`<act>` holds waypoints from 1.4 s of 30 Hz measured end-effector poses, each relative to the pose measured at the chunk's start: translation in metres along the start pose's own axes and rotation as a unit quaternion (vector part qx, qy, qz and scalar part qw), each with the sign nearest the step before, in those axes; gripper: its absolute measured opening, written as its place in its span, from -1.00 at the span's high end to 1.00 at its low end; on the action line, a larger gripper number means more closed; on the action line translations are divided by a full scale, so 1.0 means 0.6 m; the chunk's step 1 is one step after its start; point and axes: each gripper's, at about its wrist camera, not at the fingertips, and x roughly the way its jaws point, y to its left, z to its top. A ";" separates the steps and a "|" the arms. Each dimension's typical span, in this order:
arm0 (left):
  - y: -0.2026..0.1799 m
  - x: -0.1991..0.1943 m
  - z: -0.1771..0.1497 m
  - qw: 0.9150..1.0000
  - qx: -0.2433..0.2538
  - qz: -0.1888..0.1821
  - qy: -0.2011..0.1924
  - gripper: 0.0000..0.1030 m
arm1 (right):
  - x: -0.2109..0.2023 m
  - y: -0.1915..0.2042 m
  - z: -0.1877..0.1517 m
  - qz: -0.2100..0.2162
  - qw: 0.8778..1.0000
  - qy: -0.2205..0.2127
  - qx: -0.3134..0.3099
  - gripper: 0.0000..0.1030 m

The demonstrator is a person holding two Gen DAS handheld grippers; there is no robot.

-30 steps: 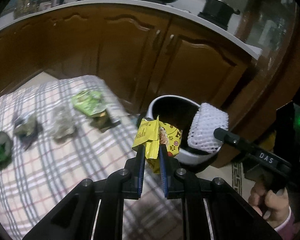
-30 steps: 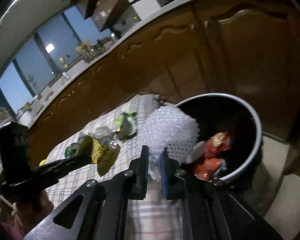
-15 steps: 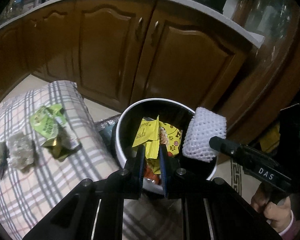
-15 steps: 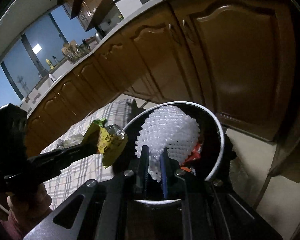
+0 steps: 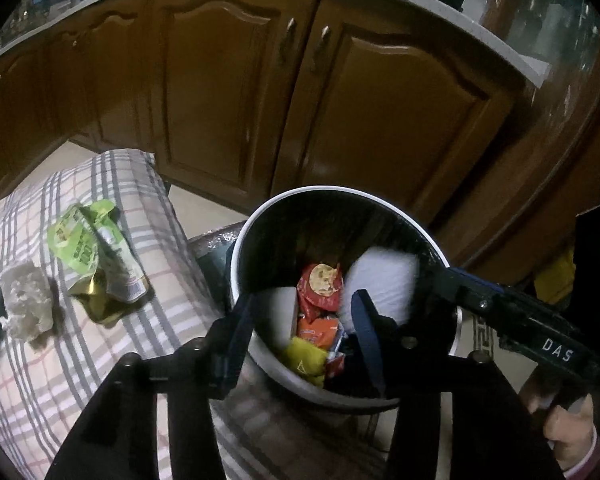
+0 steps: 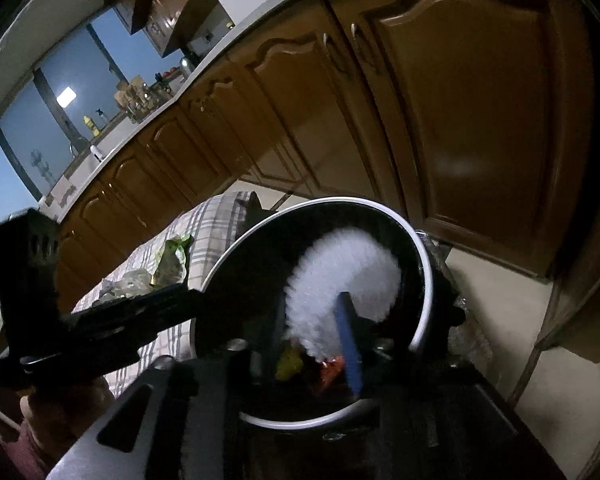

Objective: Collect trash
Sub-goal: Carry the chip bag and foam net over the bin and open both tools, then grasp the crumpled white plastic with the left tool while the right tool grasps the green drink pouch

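Note:
A round white-rimmed trash bin point(image 5: 260, 216) stands on the floor beside the checked cloth point(image 5: 80, 360). My left gripper point(image 5: 302, 312) is open over the bin, empty. The yellow wrapper point(image 5: 304, 354) lies inside among red and orange wrappers point(image 5: 320, 284). My right gripper point(image 6: 312, 320) is open over the bin point(image 6: 418, 248); the white foam net point(image 6: 340, 272) is blurred, dropping between its fingers; it also shows in the left wrist view point(image 5: 384, 280). A green wrapper point(image 5: 88, 248) and a crumpled clear wrapper point(image 5: 26, 308) lie on the cloth.
Brown kitchen cabinets point(image 5: 236, 92) stand right behind the bin. The cloth's edge ends just left of the bin. The person's hands hold both gripper handles near the bin point(image 5: 568, 432).
Both grippers moved over the bin and opened. The yellow wrapper left the left gripper and lies in the bin. The foam net left the right gripper and is falling in.

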 end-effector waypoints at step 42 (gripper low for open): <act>0.285 -0.233 -0.207 0.982 -0.152 0.095 -0.059 -0.38 | 0.098 0.288 -0.085 0.057 0.992 0.021 -0.108 -0.83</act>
